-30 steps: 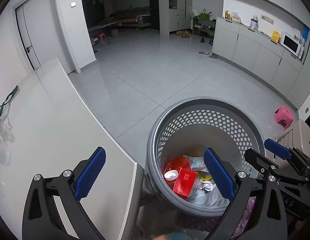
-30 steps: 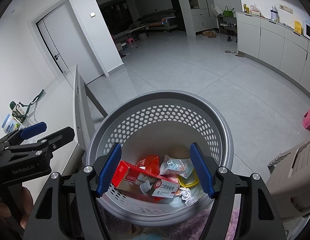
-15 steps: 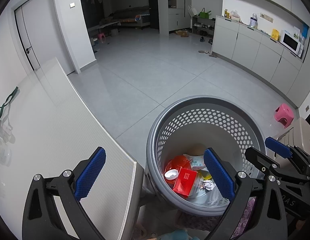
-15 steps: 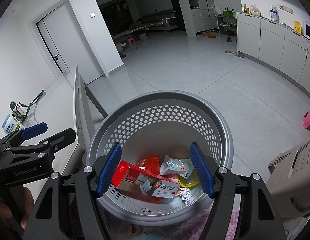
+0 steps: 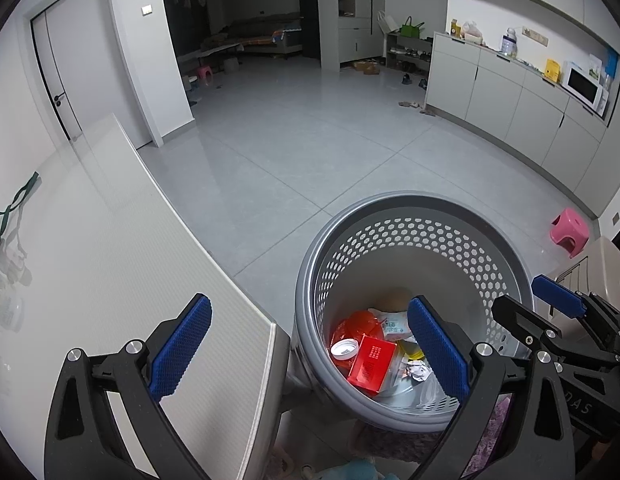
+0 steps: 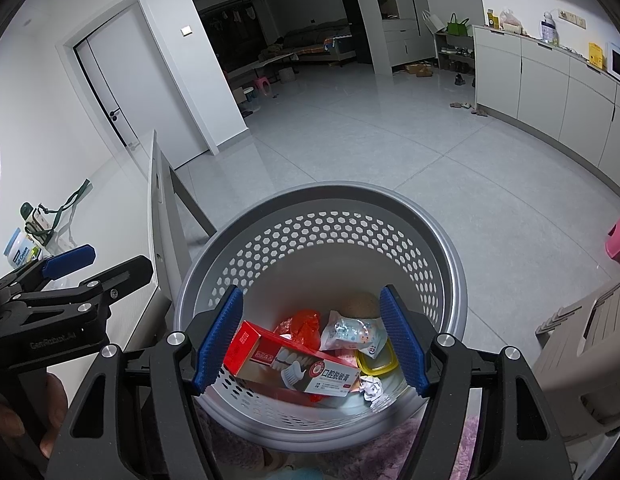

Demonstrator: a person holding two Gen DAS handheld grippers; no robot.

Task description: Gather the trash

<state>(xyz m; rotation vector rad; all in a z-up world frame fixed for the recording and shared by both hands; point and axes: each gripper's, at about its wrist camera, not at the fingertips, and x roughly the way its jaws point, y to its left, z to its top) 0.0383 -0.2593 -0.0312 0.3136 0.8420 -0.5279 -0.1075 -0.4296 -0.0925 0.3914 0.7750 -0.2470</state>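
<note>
A grey perforated trash basket (image 5: pixel 506 248) (image 6: pixel 446 248) stands on the floor beside the white table (image 5: pixel 89 264). Inside lie a red toothpaste box (image 6: pixel 293 360) (image 5: pixel 372 362), a red wrapper (image 6: pixel 301 320), a white packet (image 6: pixel 354 332), a white cap (image 5: pixel 344 348), a yellow ring (image 6: pixel 378 362) and crumpled foil (image 6: pixel 372 388). My right gripper (image 6: pixel 310 340) is open and empty above the basket's near rim. My left gripper (image 5: pixel 310 344) is open and empty, one finger over the table corner, the other over the basket.
Bottles and a green lanyard (image 6: pixel 33 232) sit on the table at the left. A pink stool (image 5: pixel 570 232) stands on the floor at the right. A beige chair (image 6: pixel 590 340) is close on the right. Cabinets (image 5: pixel 510 96) line the far right wall.
Almost nothing has moved. Both grippers stay open over the basket, with only a slight drift of the left view.
</note>
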